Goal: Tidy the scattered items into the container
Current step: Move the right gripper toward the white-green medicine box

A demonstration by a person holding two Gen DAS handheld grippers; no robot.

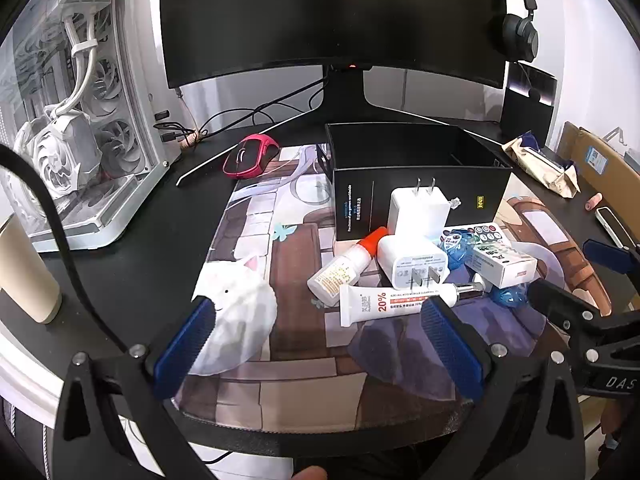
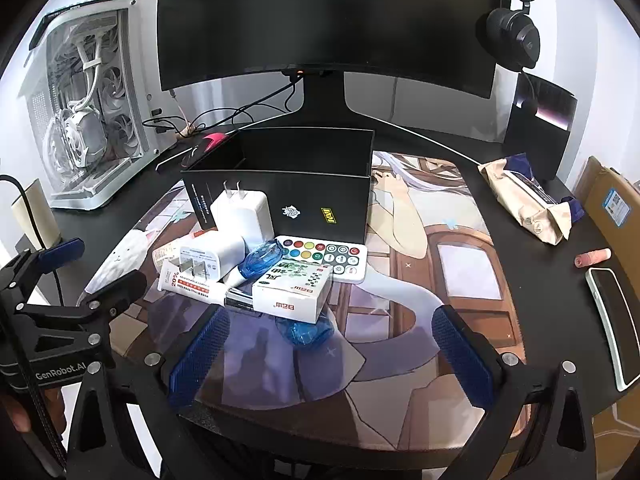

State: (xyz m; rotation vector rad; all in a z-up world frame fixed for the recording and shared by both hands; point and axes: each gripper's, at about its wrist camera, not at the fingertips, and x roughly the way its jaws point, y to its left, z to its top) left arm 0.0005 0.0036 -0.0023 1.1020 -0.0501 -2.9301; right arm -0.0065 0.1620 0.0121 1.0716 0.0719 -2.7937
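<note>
An open black box stands on the desk mat. In front of it lies a pile: two white chargers, a white tube, an orange-capped bottle, a white carton, a remote and blue wrapped items. My left gripper is open and empty, just short of the tube. My right gripper is open and empty, just short of the carton.
A pink mouse, a white PC case, a monitor, a beige cup. At the right lie a paper bag, a phone and a small pink roll.
</note>
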